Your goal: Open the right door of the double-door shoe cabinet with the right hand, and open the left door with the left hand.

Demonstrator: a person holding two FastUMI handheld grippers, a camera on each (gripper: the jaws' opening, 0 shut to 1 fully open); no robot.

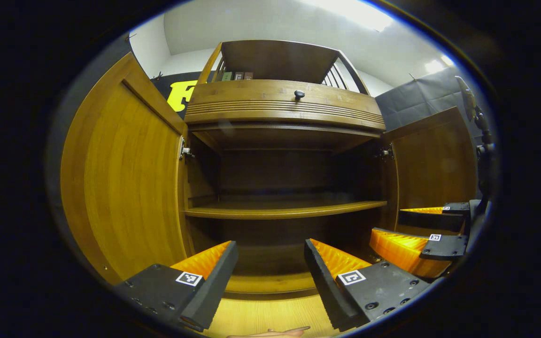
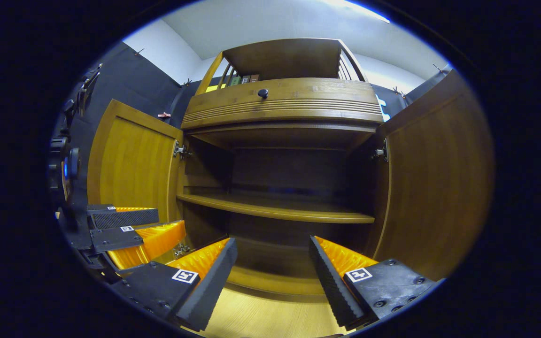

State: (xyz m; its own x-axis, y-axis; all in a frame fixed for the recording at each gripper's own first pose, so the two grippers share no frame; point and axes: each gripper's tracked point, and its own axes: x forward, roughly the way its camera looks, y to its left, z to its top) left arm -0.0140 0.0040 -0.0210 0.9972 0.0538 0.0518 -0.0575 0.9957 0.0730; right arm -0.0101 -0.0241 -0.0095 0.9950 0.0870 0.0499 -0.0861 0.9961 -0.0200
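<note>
Left gripper view puts my left gripper (image 1: 268, 272) at the bottom, jaws spread wide with nothing between them, hanging over the pale wooden floor (image 1: 270, 317) in front of the shoe cabinet (image 1: 282, 105). Just past my right-hand finger I see my right gripper (image 1: 416, 234), its orange fingers parted too and holding nothing. Right gripper view gives the same story from the other side: my right gripper (image 2: 273, 270) released and empty, with the left gripper (image 2: 134, 225) low at the picture's left edge. Beyond the jaws, both doors stand swung out: the left door (image 1: 125, 183) and the right door (image 2: 437, 183) flank the dark inside, hinges showing at their top corners. One shelf (image 2: 275, 211) crosses the middle of the cabinet. Above the opening sits a drawer front with a small dark knob (image 2: 263, 93).
</note>
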